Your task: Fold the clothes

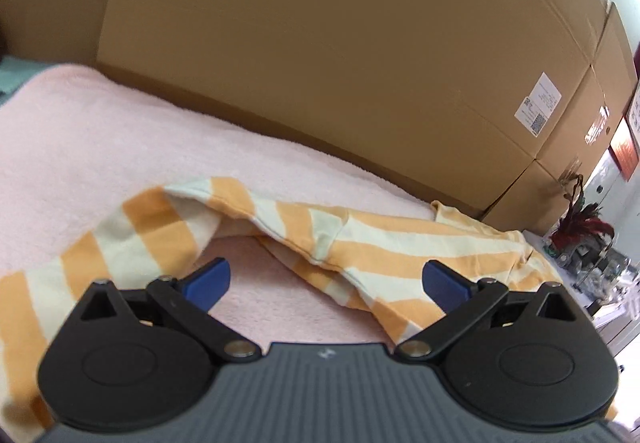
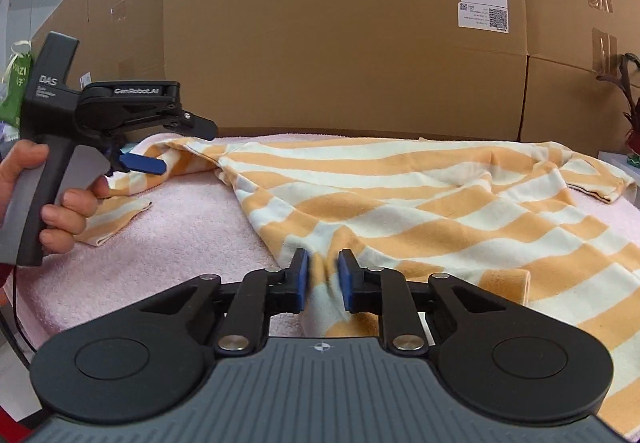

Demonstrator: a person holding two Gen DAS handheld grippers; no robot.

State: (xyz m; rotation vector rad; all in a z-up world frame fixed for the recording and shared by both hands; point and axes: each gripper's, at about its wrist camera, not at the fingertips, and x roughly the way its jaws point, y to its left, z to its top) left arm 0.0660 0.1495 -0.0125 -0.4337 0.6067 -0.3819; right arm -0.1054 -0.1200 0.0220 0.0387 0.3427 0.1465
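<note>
Striped shirt (image 2: pixel 420 203) spread crosswise over pink towel (image 2: pixel 180 227), long axis left to right.

Right gripper (image 2: pixel 323 279) nearly closed, pinching a fold of near hem. Left gripper (image 1: pixel 326 281) spread wide, holding nothing, hovering above sleeve (image 1: pixel 132 239) at shirt's left end.

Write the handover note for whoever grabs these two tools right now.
Left tool: open and holding nothing, above the pink towel next to the shirt's sleeve.
Right tool: nearly closed around a bunched fold at the near edge of the striped shirt; whether its pads have bitten is unclear.
Shirt: spread out and wrinkled on the towel in front of the cardboard boxes, one sleeve towards the left tool.
Done: no fold visible.
Left: confirm the right grip, take the sleeve side with the left, then fold.
</note>
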